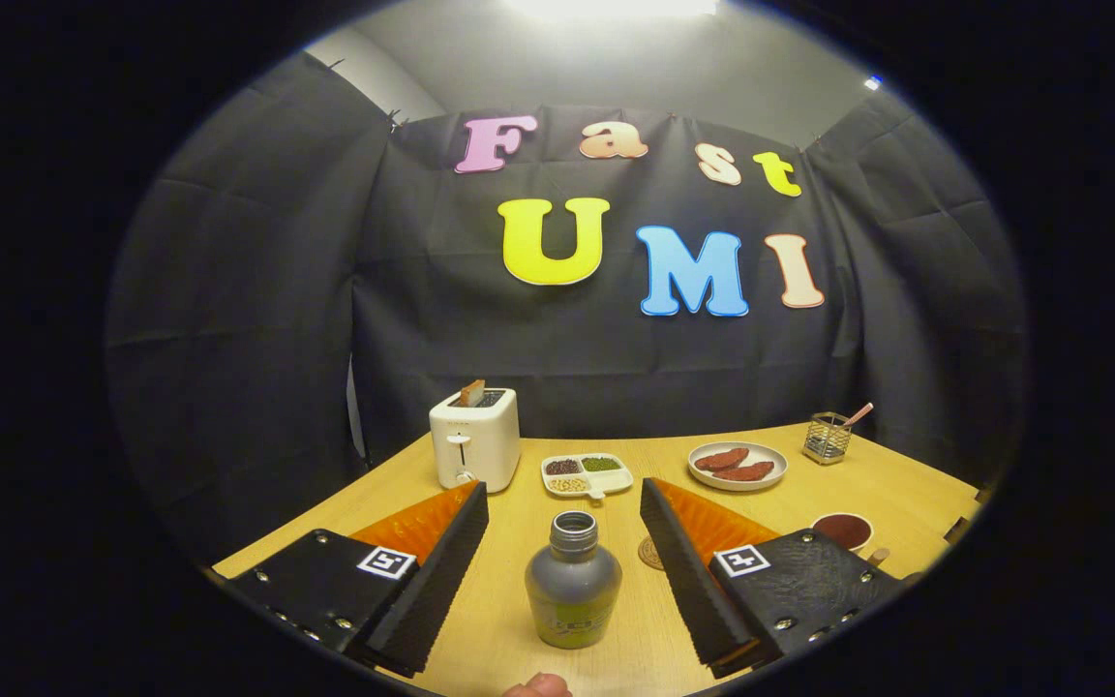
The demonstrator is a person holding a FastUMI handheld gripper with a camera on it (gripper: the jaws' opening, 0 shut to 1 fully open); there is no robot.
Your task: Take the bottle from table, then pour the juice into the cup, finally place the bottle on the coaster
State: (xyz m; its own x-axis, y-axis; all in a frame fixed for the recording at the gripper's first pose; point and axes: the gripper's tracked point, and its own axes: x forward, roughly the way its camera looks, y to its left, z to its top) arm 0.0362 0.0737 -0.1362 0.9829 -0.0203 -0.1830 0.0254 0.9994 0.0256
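Observation:
A small grey bottle [573, 581] with a green label and an open metal neck stands upright on the wooden table [519, 513], between my two fingers with a gap on each side. My gripper [564, 496] is open and touches nothing. A round coaster [651, 554] peeks out just behind the right finger. Beyond that finger, to the right, sits a white cup [842, 530] with dark liquid inside.
A white toaster [475, 438] with a slice of toast stands at the back left. A divided dish of grains [587, 474], a plate with sausages [738, 465] and a wire holder [828, 437] line the far side. A fingertip [538, 686] shows below the bottle.

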